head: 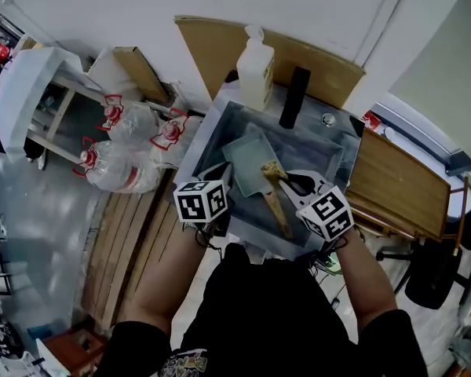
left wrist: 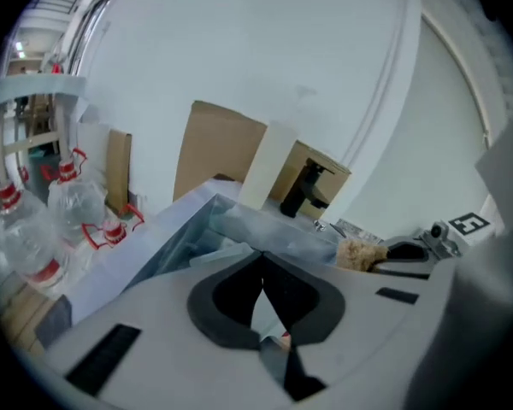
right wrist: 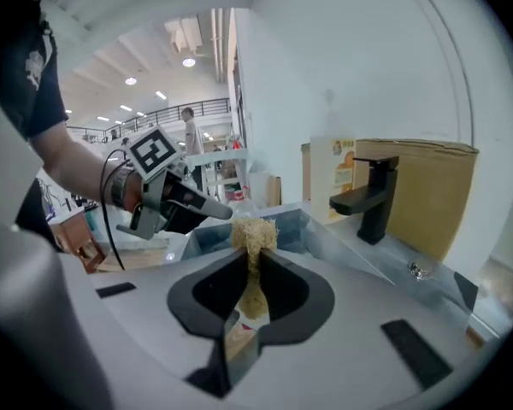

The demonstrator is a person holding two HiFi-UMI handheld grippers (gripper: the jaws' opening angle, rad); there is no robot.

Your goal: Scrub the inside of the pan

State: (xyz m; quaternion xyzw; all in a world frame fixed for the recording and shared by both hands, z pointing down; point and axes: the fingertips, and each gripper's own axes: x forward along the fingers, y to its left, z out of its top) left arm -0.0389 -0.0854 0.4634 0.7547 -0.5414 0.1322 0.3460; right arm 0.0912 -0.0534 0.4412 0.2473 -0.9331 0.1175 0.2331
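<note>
one right gripper is clamping one loofah brush above one pan in one sink; one left gripper's jaws are pressing together.

Test hall, makeshift sink, cardboard backing, stacked water bottles

A plain white wall stands at the back, with a brown cardboard sheet leaning against it. On the shiny grey floor to the left are wooden planks, large plastic water bottles and a white shelf frame. To the right are a wooden panel and a black chair, and round ceiling lights glow in the distance.
</note>
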